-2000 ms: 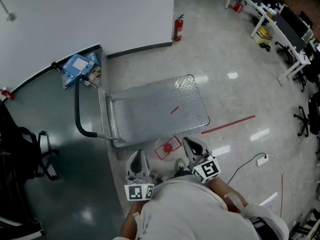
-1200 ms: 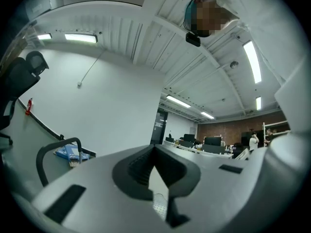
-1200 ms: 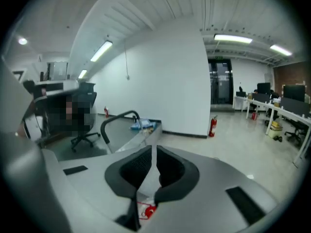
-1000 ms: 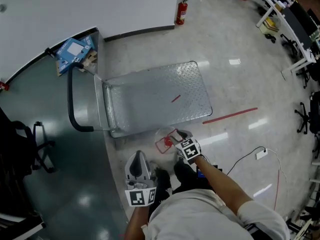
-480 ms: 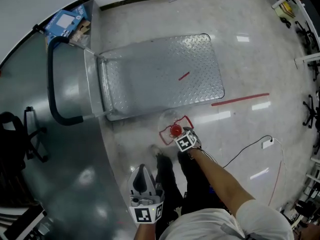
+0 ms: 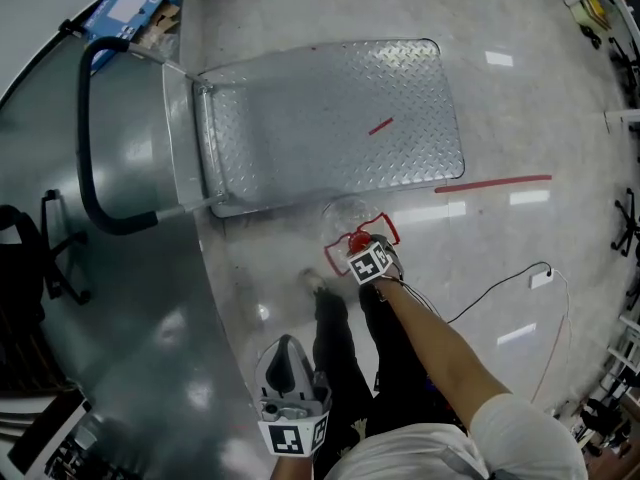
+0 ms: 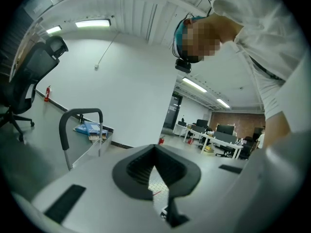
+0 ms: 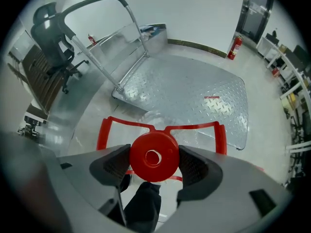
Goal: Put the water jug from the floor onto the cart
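The clear water jug [image 6: 345,218] stands on the floor just in front of the cart's diamond-plate deck [image 6: 320,128]. It has a red cap [image 8: 154,157] and a red handle frame [image 8: 160,128]. My right gripper [image 6: 362,250] points steeply down over the jug. Its jaws are opening, with the cap between them, one pad close on each side. My left gripper [image 6: 285,353] hangs low and nearer to me, away from the jug. Its jaws are shut on nothing [image 7: 155,149]. The cart's black push handle [image 6: 85,138] rises at the left end.
The person's dark legs and shoes [image 6: 335,318] stand right beside the jug. A red tape line [image 6: 490,183] and a white cable [image 6: 500,288] lie on the floor to the right. An office chair [image 6: 40,258] sits at left, a blue box [image 6: 125,8] behind the cart.
My right gripper has come down from chest height onto the jug's cap and its jaws have spread. My left gripper has sunk and drawn back toward me. The head view has tilted further down.
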Motion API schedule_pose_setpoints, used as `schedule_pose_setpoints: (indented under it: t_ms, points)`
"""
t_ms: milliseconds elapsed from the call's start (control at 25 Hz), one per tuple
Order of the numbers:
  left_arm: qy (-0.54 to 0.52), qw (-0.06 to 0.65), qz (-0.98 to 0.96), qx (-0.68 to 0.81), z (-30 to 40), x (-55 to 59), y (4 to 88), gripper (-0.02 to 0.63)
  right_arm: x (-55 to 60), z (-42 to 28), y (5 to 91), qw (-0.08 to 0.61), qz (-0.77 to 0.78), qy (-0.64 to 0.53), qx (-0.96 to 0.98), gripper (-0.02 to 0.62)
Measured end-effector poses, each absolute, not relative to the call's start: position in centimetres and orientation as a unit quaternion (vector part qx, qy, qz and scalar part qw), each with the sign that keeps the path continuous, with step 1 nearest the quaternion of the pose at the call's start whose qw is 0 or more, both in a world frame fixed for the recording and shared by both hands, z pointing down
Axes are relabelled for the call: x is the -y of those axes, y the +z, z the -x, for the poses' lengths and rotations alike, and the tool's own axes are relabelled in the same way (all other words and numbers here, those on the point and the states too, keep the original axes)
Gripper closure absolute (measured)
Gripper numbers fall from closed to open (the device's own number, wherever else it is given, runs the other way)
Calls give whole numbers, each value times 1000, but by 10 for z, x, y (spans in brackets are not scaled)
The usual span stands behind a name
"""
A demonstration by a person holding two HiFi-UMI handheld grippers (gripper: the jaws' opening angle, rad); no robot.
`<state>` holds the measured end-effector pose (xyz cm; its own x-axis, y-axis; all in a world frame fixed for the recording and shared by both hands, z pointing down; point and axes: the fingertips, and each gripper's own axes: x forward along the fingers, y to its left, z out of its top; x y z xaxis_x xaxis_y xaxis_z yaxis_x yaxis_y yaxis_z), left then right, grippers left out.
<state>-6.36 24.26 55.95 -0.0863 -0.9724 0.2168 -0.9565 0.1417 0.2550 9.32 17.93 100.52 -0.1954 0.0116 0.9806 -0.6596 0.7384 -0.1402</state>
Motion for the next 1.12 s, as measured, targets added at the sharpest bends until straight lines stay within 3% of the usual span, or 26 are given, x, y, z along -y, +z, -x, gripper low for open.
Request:
schedule_pose_setpoints:
  t_ms: [360,800,1120]
  points:
    - [-31,166,-649,742,68,-239,557,603,-181,-100,982,601,-212,271,722,295]
    - [-77,150,-633,756,39,-192,490,603,-119,-118,806,576,-181,262,753,295]
    - [-92,108,-641,755,34,-152,446,603,-43,-124,754,567,-195,209,773,295]
